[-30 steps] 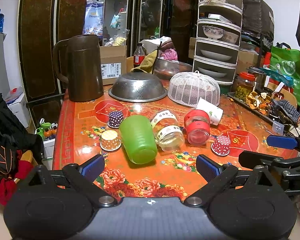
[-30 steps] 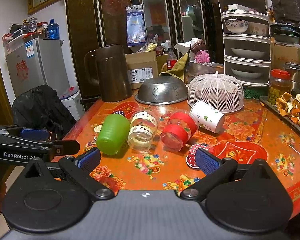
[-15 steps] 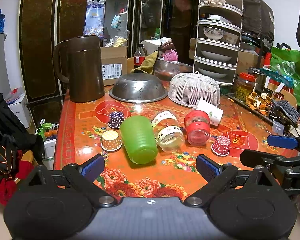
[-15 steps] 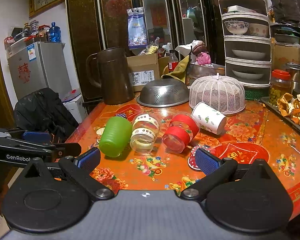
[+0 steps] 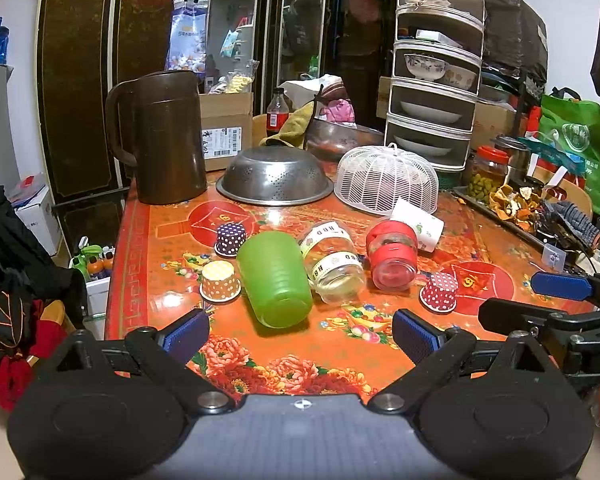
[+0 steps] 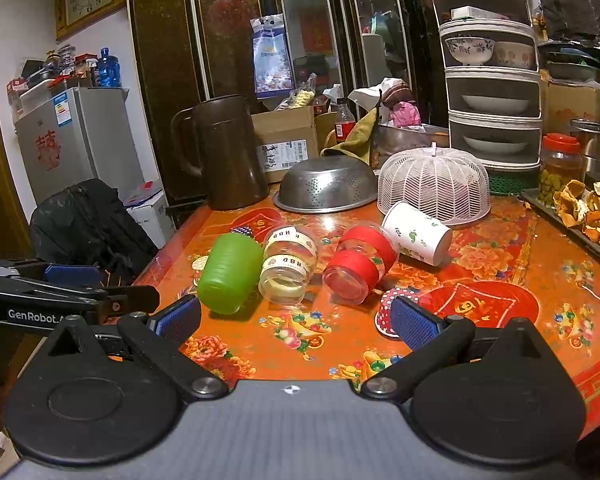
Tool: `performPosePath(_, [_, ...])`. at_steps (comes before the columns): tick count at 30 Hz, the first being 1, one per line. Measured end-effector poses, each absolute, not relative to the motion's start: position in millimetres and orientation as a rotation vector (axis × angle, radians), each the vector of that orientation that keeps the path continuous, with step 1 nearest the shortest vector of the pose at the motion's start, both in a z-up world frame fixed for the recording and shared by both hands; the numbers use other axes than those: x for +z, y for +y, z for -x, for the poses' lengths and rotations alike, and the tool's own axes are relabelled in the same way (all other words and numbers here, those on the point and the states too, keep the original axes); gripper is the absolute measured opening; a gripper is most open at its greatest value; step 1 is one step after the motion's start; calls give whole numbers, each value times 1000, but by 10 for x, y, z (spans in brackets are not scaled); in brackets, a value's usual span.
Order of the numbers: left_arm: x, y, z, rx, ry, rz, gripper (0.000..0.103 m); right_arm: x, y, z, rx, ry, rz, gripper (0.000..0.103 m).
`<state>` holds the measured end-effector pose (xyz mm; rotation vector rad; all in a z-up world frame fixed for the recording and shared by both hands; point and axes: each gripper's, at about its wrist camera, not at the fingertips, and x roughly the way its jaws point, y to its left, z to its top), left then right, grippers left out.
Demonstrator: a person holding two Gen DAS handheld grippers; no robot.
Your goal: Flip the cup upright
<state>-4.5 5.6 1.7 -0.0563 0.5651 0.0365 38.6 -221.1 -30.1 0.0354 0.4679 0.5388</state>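
Jaws wide apart on both sides, we see: the left gripper (image 5: 300,334) and the right gripper (image 6: 296,322) both hang short of the surface (image 6: 500,248), holding nothing. Four cups lie tipped in a row: green cup (image 5: 274,278), clear cup (image 5: 332,260), red-banded cup (image 5: 392,258), and white paper cup (image 6: 418,232) by the white mesh cover (image 6: 434,184). The right blue pad (image 6: 414,322) blocks part of a red dotted paper liner (image 5: 440,291). The green cup's mouth faces away, so we can't see inside.
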Motion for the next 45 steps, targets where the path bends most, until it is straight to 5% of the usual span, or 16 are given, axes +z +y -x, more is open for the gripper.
performPosePath(11, [-30,135,-45,32,577,72,99,-312,-2121,-534,527,514,-23,102])
performPosePath(20, [-31,283,-97,5,566,118,99,-31,-2057,-1836,488,833,-159,102])
performPosePath(28, [-100,412,-108,-12,570,155,99,-435,-1842,-2534,405,1090,-201,77])
performPosePath(45, [-142,582,-22,-8,567,199,99,-526,-1740,-2642,342,1103,-158,58])
